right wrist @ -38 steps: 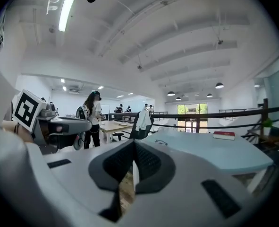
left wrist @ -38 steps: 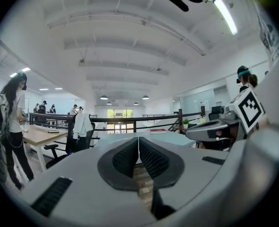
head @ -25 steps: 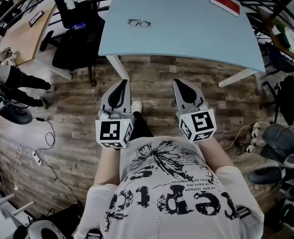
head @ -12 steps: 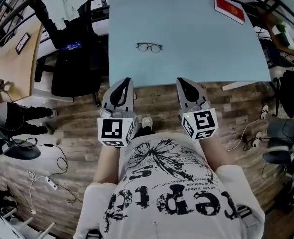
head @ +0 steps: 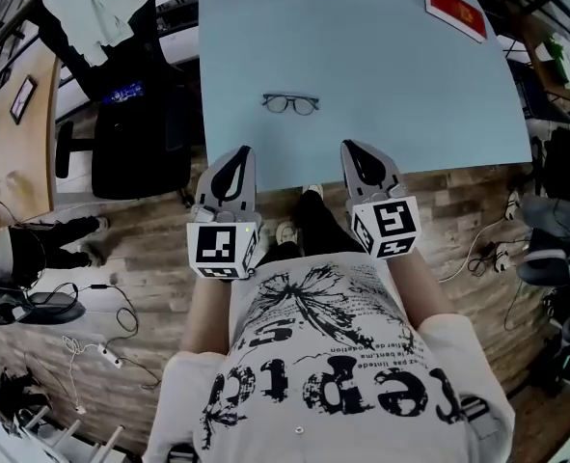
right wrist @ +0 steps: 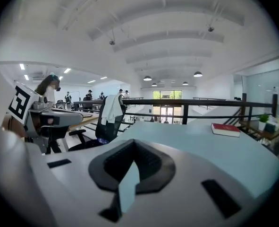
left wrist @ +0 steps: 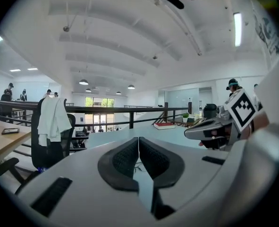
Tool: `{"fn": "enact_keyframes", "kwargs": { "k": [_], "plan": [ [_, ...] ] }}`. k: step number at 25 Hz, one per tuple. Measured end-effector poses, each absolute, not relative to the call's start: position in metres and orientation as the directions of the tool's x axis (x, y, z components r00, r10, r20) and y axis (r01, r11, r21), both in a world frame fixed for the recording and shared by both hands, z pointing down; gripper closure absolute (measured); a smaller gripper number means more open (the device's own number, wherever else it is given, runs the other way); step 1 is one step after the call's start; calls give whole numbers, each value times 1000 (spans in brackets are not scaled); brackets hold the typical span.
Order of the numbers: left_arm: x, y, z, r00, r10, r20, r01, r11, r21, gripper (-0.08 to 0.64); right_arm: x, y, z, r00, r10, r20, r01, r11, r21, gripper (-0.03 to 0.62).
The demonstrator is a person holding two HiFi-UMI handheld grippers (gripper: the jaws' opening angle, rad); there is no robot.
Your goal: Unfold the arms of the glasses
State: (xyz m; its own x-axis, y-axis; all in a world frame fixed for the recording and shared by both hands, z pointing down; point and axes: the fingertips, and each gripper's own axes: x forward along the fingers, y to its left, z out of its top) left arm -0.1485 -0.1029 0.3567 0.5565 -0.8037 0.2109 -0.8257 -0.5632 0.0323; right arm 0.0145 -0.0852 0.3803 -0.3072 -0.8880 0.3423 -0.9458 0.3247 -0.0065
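The glasses [head: 290, 103], thin and dark-framed, lie on the light blue table [head: 410, 85] a little in from its near edge. They look folded, though they are too small to be sure. My left gripper [head: 238, 152] hovers at the table's near edge, just short of the glasses and slightly left of them. My right gripper [head: 354, 148] is level with it, to their right. In the left gripper view the left gripper [left wrist: 139, 139] has its pads pressed together on nothing. In the right gripper view the right gripper [right wrist: 133, 142] is likewise shut and empty.
A red book [head: 456, 10] lies at the table's far right corner. A black office chair [head: 130, 114] with a white garment [head: 87, 3] stands at the table's left, beside a wooden desk [head: 14, 104]. Cables lie on the wooden floor [head: 121, 287].
Both grippers have travelled forward from over the floor to the table's near edge, and the glasses now lie closer. The jaws have stayed shut.
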Motion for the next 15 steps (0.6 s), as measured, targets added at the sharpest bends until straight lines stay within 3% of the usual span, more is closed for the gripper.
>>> {"fn": "enact_keyframes", "kwargs": {
  "k": [9,15],
  "plan": [
    [-112,-206,399,521,-801,295,-847,-529,60,540,50,-195,439,-374,-779,503,-909,415,-34,581],
    [-86,-249,436,501,-781,373,-856,-511,81,540,60,-236,495,-447,-632,633,-841,538,-57,581]
  ]
}}
